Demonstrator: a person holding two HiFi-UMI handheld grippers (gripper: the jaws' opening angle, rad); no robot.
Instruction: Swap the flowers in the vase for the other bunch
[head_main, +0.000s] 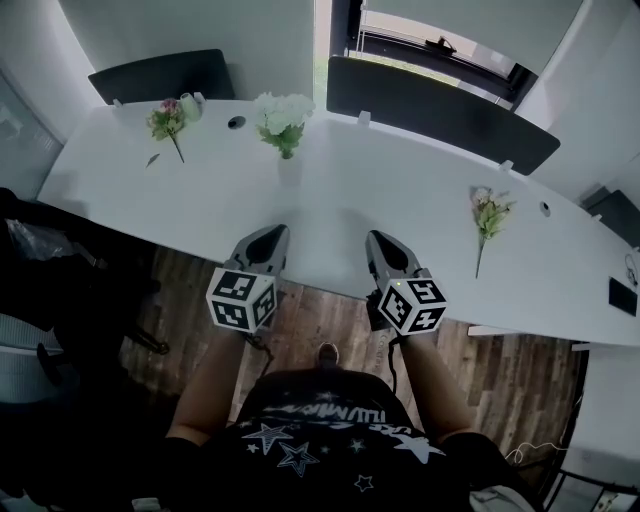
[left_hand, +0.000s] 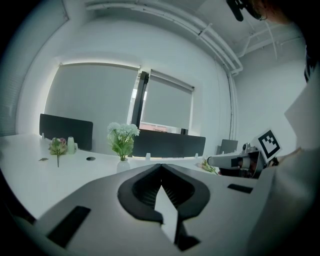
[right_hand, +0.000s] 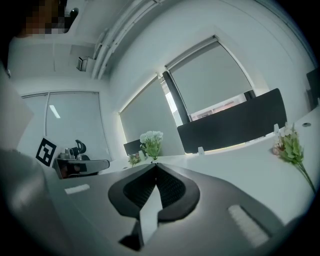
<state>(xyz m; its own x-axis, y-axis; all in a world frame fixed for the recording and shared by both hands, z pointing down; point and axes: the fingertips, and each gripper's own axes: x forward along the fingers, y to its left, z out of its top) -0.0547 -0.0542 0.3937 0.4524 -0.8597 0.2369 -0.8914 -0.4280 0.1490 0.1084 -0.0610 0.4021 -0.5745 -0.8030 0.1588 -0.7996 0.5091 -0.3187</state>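
A bunch of white flowers (head_main: 281, 116) stands in a small white vase (head_main: 289, 168) at the middle of the long white table (head_main: 400, 200); the left gripper view shows the same white flowers (left_hand: 122, 136) and vase (left_hand: 123, 165). A pale loose bunch (head_main: 489, 215) lies on the table to the right, and a pink bunch (head_main: 167, 121) lies at the far left. My left gripper (head_main: 271, 235) and right gripper (head_main: 379, 240) hover side by side over the table's near edge, both shut and empty, well short of the vase.
Dark divider panels (head_main: 440, 110) stand along the table's far side. A small white cup (head_main: 191, 105) sits by the pink bunch, and round cable holes (head_main: 236, 122) dot the table. A dark flat object (head_main: 622, 296) lies at the right end. Wooden floor (head_main: 330, 330) shows below me.
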